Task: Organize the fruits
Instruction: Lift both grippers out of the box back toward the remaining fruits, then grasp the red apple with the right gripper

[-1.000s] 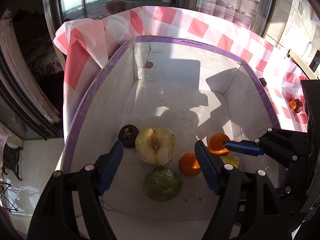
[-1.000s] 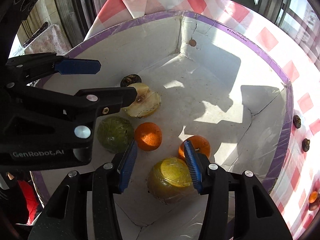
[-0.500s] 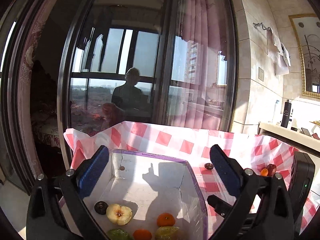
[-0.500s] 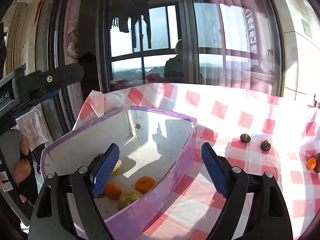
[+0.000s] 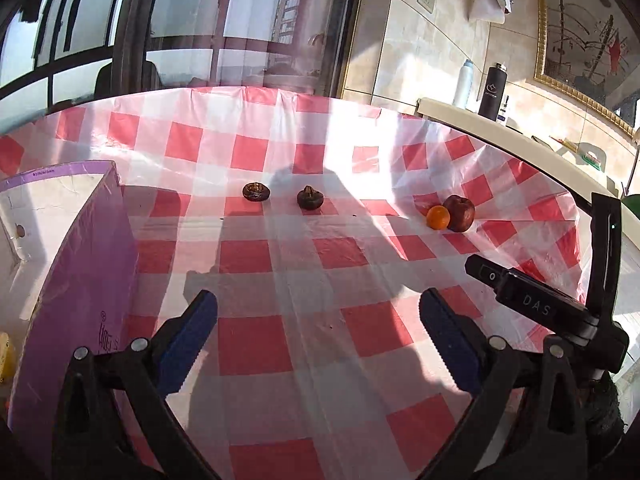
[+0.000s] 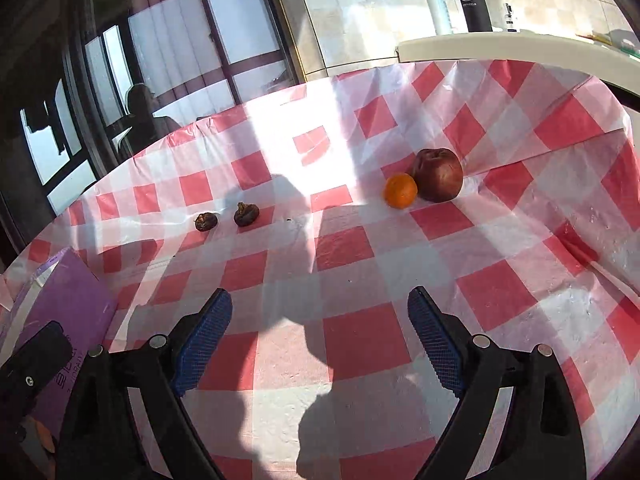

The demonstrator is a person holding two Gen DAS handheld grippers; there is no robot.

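Note:
Two dark, shrivelled fruits [image 5: 256, 192] [image 5: 310, 199] lie side by side on the red-and-white checked cloth [image 5: 320, 280], far ahead of my left gripper [image 5: 318, 334], which is open with nothing in it. An orange [image 5: 437, 217] touches a dark red apple [image 5: 461, 213] further right. In the right wrist view the orange [image 6: 401, 191] and apple [image 6: 438, 175] sit ahead and slightly right of my open, empty right gripper [image 6: 320, 332]. The dark fruits [image 6: 206, 221] [image 6: 246, 214] lie to its left. The purple box [image 5: 80, 264] stands at the left.
A window runs behind the table. A cream counter [image 5: 500, 132] at the right holds a white bottle [image 5: 463, 84] and a black flask [image 5: 493, 90]. Part of the right gripper's body [image 5: 540, 304] juts in at the right of the left wrist view.
Both grippers have left the inside of the box, opened wide and swung right over the cloth. The yellow fruit stayed behind in the box.

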